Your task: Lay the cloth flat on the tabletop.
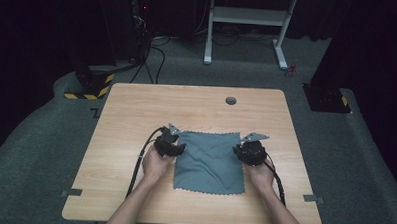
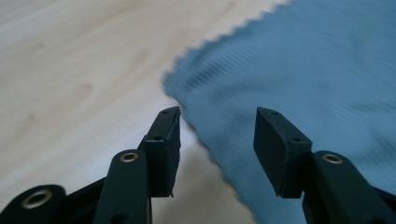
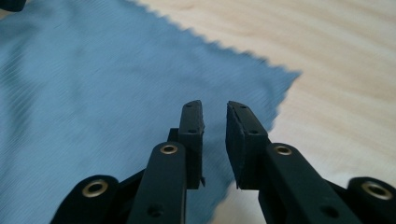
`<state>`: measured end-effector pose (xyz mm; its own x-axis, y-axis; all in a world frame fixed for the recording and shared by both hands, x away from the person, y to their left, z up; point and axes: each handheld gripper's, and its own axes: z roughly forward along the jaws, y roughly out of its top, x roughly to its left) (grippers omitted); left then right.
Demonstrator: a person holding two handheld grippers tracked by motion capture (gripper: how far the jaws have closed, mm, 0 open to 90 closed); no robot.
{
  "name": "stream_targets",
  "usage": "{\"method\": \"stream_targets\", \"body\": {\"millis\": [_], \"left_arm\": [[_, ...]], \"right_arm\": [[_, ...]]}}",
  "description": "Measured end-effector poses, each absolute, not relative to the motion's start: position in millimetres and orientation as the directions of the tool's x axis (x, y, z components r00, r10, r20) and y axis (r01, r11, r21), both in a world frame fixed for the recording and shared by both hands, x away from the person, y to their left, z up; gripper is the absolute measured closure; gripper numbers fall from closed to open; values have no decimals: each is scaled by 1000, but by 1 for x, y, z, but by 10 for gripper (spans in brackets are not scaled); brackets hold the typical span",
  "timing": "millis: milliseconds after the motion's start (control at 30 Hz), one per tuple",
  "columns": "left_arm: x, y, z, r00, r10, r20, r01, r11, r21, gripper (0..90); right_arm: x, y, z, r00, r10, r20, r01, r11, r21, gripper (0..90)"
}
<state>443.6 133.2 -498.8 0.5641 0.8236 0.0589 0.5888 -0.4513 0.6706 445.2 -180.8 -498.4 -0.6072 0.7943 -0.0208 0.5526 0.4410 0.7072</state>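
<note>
The grey-blue cloth [image 1: 210, 161] lies spread flat on the counter [image 1: 136, 110], near the person's edge, between both grippers. The left gripper [image 2: 217, 128] sits at the cloth's far left corner with its fingers wide, straddling the zigzag edge. The right gripper [image 3: 215, 121] sits over the far right corner, fingers narrow with a slim gap, gripping nothing. This placement suits pinching both corners for a fold. No brand, label or writing is legible.

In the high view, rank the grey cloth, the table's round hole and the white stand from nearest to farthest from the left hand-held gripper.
1. Grey cloth, right beside the left hand-held gripper.
2. Round hole, near the table's far edge.
3. White stand, on the floor beyond the table.
</note>
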Motion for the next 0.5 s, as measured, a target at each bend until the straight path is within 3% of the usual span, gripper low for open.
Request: {"method": "stream_targets", "body": {"millis": [100, 300, 500], "left_arm": [[413, 134, -496, 629, 778, -4, 562, -451, 693, 511], [354, 131, -496, 697, 717, -11, 502, -477, 722, 559], [317, 141, -503, 681, 732, 19, 493, -478, 727, 600]], "right_arm": [[425, -186, -500, -633, 774, 20, 551, 433, 714, 767], [381, -196, -500, -685, 728, 35, 518, 452, 727, 796], [341, -207, -504, -710, 704, 14, 485, 476, 734, 787]]}}
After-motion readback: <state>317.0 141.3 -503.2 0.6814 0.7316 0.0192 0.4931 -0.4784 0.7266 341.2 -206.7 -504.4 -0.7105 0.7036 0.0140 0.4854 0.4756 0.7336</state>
